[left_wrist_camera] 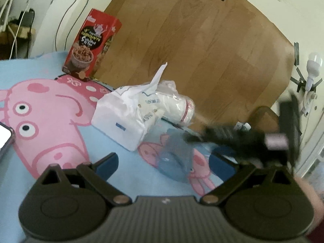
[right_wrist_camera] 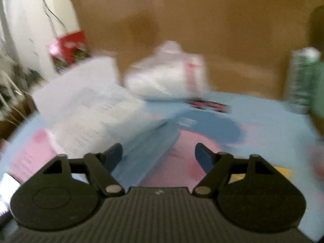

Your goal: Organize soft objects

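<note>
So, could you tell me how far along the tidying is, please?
Nothing looks sorted yet. The tissue pack, the clear bag and the blue pouch lie loose on the blanket. Both the left gripper and right gripper have jaws open and hold nothing. All the organising is left.

The tissue pack (left_wrist_camera: 119,121) at frame centre wears glossy, crinkled white plastic film; the cartoon-printed cloth (left_wrist_camera: 50,121) beneath looks matt and soft; the red box (left_wrist_camera: 92,44), upper left, is smooth printed cardboard; the floor (left_wrist_camera: 192,40) behind shows wood grain.
</note>
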